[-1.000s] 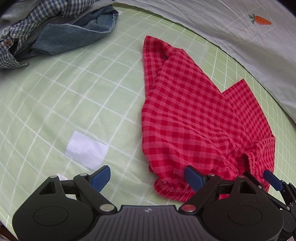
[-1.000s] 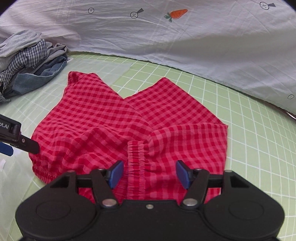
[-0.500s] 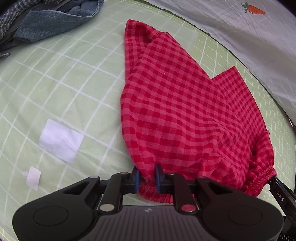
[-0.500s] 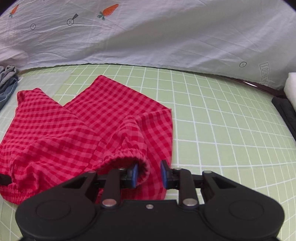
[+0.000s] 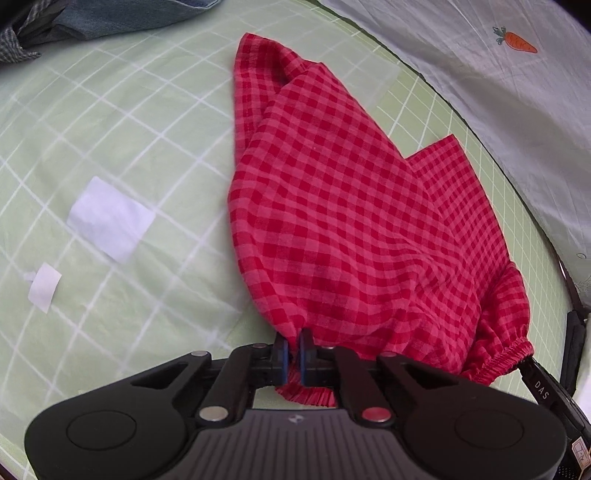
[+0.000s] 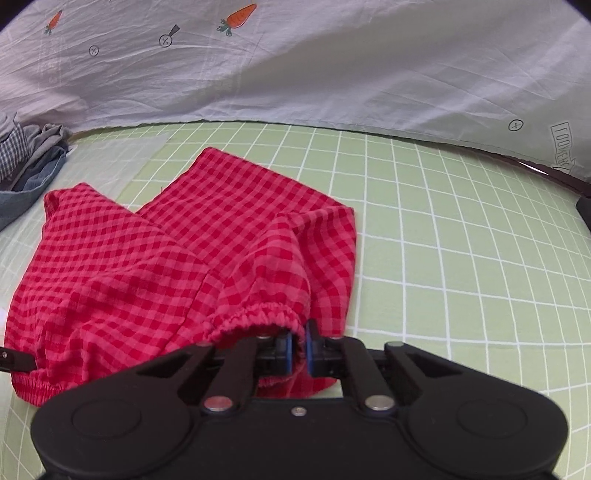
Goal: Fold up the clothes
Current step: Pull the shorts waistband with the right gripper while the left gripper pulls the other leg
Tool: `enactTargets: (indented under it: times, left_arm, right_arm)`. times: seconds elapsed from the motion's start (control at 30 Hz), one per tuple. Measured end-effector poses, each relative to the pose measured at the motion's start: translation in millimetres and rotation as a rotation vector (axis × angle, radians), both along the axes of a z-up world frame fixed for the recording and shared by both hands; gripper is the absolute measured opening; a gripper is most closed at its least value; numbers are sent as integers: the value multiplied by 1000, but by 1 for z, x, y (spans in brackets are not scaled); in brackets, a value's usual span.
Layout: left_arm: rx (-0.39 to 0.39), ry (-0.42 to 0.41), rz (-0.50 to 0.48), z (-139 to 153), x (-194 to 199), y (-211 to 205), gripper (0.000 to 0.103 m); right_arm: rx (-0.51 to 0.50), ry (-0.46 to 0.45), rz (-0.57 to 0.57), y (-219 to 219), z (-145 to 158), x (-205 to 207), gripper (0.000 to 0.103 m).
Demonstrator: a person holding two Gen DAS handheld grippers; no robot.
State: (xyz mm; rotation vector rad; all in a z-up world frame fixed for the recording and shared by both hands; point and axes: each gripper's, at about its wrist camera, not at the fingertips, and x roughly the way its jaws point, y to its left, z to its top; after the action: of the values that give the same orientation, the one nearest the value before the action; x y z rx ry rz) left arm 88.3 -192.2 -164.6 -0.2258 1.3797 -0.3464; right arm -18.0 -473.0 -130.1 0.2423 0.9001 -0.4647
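Left wrist view: one red checked garment (image 5: 343, 221) on green grid sheet (image 5: 122, 122); left gripper (image 5: 291, 354) fingers pinch its elastic waistband; two white paper scraps (image 5: 110, 218) left. Right wrist view: right gripper (image 6: 299, 350) fingers pinch the waistband's other end; paper scraps unseen, carrot-print cloth (image 6: 295, 62) far.

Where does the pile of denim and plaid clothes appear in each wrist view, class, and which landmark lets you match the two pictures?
Left wrist: pile of clothes in the top-left corner.
Right wrist: pile at the left edge, mid-height.
Shared landmark: red checked shorts, gripped by both grippers.
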Motion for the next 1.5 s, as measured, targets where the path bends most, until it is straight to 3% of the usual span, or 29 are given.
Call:
enactTargets:
  times: [0.23, 0.37, 0.57, 0.73, 0.83, 0.93, 1.0, 1.33, 1.4, 1.5]
  left_arm:
    - [-55, -122, -122, 31, 65, -74, 4]
    - [-136, -205, -148, 70, 110, -114, 4]
    - [-293, -380, -161, 158, 90, -113, 3]
    - [-424, -528, -171, 232, 70, -109, 3]
    - [-472, -598, -178, 264, 53, -103, 3]
    - [-408, -580, -193, 249, 22, -88, 3]
    - [-358, -519, -194, 222, 7, -75, 4]
    - [-49, -82, -117, 55, -49, -11, 4]
    - [-25, -19, -102, 33, -56, 0, 4]
    - [25, 8, -112, 17, -69, 10, 5]
  right_arm:
    - [-42, -126, -154, -59, 31, 30, 6]
    - [-101, -234, -251, -98, 60, 50, 5]
    - [-220, -456, -339, -122, 138, 40, 5]
    - [-340, -642, -350, -97, 209, -8, 5]
    - [-385, -691, -330, -70, 229, -38, 5]
    - [-385, -674, -319, -44, 228, -64, 5]
    - [-352, -625, -323, -30, 214, -80, 5]
    - [60, -159, -337, 12, 59, -143, 6]
    - [130, -90, -335, 17, 35, -150, 6]
    - [191, -27, -341, 22, 15, -159, 7]
